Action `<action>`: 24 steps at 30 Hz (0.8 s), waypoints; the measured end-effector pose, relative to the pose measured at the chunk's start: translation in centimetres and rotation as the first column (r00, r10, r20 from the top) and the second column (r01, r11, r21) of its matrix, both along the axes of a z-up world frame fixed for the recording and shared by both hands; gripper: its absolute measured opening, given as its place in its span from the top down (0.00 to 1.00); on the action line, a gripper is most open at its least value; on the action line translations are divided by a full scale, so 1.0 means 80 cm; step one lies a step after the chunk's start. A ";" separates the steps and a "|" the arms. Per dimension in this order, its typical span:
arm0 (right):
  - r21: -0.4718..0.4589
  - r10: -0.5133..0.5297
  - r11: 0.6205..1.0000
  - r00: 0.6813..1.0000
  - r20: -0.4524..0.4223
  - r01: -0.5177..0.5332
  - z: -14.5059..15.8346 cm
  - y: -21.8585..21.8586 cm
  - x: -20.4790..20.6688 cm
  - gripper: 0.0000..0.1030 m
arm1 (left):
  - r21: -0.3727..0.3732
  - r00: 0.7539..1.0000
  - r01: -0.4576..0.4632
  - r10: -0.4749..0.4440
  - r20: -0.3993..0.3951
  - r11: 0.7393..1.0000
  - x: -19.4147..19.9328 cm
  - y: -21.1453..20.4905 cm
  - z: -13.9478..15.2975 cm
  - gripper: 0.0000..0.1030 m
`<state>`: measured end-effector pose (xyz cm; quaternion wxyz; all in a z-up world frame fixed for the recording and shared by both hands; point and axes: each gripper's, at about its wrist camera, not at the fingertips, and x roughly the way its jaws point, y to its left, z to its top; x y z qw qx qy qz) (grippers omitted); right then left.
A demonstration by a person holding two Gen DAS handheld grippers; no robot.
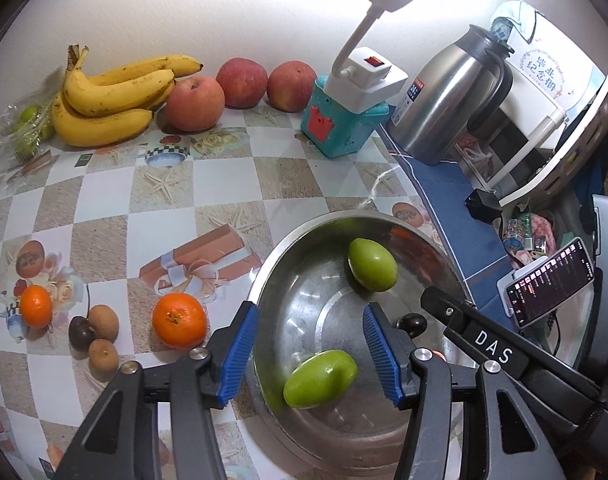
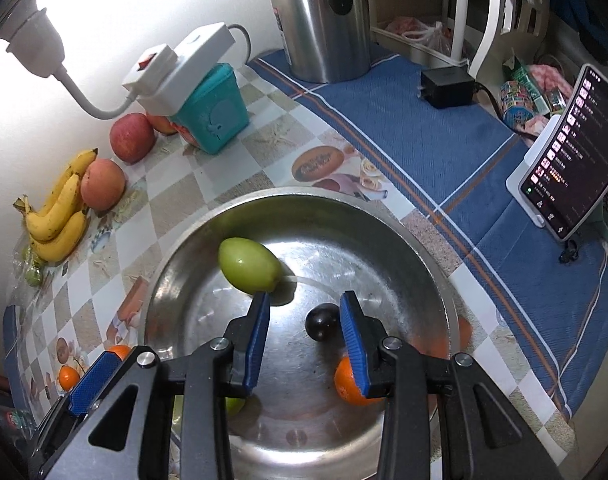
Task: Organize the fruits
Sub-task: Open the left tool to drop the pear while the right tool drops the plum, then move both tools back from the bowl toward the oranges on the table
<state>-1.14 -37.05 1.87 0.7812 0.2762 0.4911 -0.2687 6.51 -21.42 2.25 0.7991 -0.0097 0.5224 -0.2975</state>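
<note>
Both grippers hung over the steel bowl (image 1: 444, 252), and the step in hand looked like a drop-off into it. The left gripper (image 1: 310, 354) had its jaws spread, the blue pads clear on either side of a green fruit (image 1: 320, 379) lying loose on the bowl's floor below them, so nothing was pinched. The right gripper (image 2: 305, 340) stood with its jaws a little apart and empty; a dark plum-like fruit (image 2: 322, 321) sat on the bowl floor between and beyond its pads, touched by neither. A second green fruit (image 2: 247, 265) rested near the bowl's far wall, and an orange (image 2: 346, 386) showed in the bowl partly behind the right pad. Still out on the checked tablecloth (image 1: 103, 200) were a bigger orange (image 1: 179, 321) just beside the bowl, a smaller orange (image 1: 35, 306) further left, and between them a cluster of two brown longan-like fruits (image 1: 103, 322) with another dark fruit (image 1: 81, 333). Bananas (image 1: 111, 100) and three apples (image 1: 195, 103) lay along the wall, well apart from the bowl. By my judgement the sorting was partway through; the next move called for lifting the left gripper clear of the rim, swinging it to the near orange and opening wider, since that fruit looked broader than the present gap
</note>
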 end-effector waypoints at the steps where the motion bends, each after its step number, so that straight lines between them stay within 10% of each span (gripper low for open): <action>1: 0.000 0.001 1.000 1.000 0.003 -0.001 0.001 0.000 -0.001 0.64 | 0.000 1.000 -0.003 0.003 0.000 1.000 -0.001 0.002 0.002 0.42; 15: 0.001 0.052 0.999 0.999 -0.001 -0.052 0.007 0.027 0.005 0.64 | 0.068 0.984 -0.172 0.175 -0.032 0.983 0.015 0.072 0.008 0.40; 24: -0.002 0.184 0.983 0.983 -0.007 -0.184 0.009 0.089 0.028 0.64 | 0.135 0.933 -0.354 0.359 -0.018 0.926 0.034 0.151 0.013 0.40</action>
